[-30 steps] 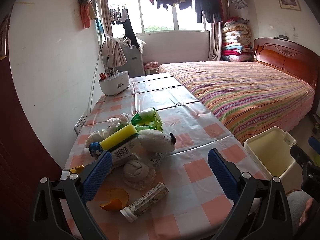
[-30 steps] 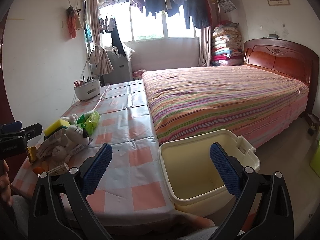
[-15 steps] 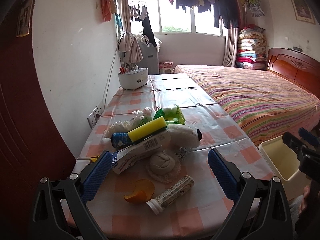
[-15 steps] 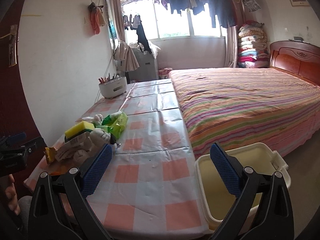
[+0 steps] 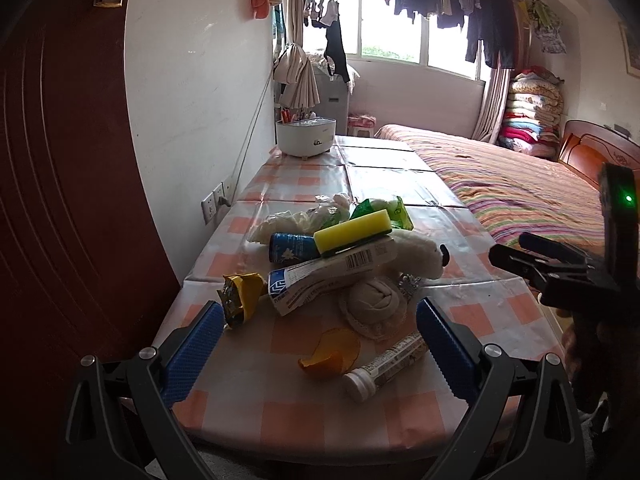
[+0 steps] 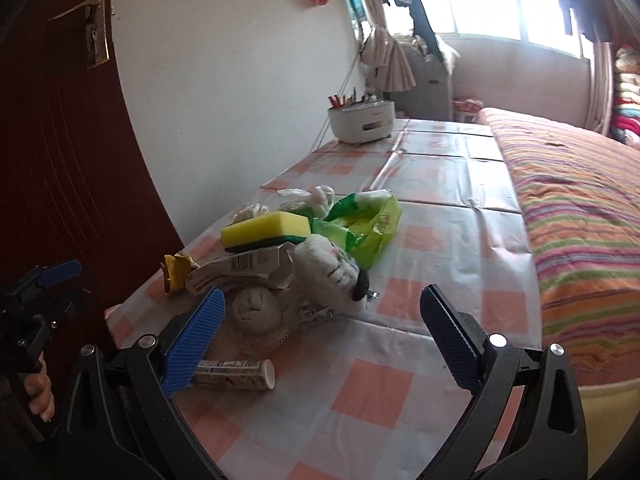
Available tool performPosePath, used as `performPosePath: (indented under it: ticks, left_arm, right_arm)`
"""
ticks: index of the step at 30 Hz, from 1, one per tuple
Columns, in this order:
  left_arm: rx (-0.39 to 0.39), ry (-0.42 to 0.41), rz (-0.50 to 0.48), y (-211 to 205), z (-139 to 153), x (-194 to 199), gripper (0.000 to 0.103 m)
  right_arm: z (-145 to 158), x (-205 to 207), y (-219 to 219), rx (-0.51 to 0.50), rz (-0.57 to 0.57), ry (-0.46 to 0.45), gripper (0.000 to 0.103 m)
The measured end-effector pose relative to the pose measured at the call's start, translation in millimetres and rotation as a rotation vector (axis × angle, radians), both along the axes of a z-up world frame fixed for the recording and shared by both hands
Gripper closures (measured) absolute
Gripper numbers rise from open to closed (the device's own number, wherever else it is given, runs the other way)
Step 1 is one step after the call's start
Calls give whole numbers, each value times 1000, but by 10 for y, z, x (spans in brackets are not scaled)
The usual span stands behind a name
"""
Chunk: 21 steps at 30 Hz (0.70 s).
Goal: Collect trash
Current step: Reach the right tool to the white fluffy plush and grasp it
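Note:
A heap of trash lies on the checked tablecloth (image 5: 308, 412): a yellow sponge (image 5: 352, 231), a blue can (image 5: 292, 247), a flattened white tube (image 5: 332, 276), a yellow wrapper (image 5: 240, 294), a green bag (image 5: 384, 208), a white plush toy (image 5: 416, 254), a white cloth ball (image 5: 374, 300), an orange peel (image 5: 332, 354) and a small white bottle (image 5: 384, 364). My left gripper (image 5: 320, 348) is open just short of the peel and bottle. My right gripper (image 6: 320, 332) is open, its left pad beside the cloth ball (image 6: 252, 308) and bottle (image 6: 236, 374); sponge (image 6: 266, 234) and green bag (image 6: 368, 228) lie beyond.
A white holder with pens (image 5: 306, 136) stands at the table's far end. The striped bed (image 5: 520, 192) runs along the table's right side. A dark red door (image 5: 60, 200) and white wall with a socket (image 5: 214, 202) bound the left. The cream bin's rim (image 6: 608, 412) shows low right.
Both grippers have swung left toward the trash heap and come closer to it. The cream bin has slid out of the left view and nearly out of the right view.

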State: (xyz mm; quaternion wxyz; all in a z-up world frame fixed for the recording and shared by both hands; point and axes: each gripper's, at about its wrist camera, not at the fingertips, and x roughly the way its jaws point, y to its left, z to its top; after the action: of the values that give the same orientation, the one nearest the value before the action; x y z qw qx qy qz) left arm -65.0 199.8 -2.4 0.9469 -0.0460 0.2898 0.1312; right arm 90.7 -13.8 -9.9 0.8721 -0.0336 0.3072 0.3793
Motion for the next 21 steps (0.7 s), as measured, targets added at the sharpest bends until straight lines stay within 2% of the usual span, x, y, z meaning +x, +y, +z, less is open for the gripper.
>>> performPosePath:
  ticks: [4, 7, 17, 20, 21]
  left_arm:
    - [-6, 8, 2, 14, -21, -20, 9]
    - [-7, 12, 1, 18, -36, -33, 9]
    - [15, 41, -27, -30, -81, -42, 9]
    - [23, 50, -42, -53, -84, -38, 9]
    - [23, 57, -53, -60, -88, -30, 9]
  right_arm:
    - [-112, 226, 213, -53, 52, 32, 6]
    - [-230, 341, 393, -138, 76, 33, 6]
    - [-462, 464, 834, -357, 163, -97, 7]
    - [-527, 509, 905, -392, 180, -100, 18]
    - [-552, 534, 921, -404, 185, -90, 28]
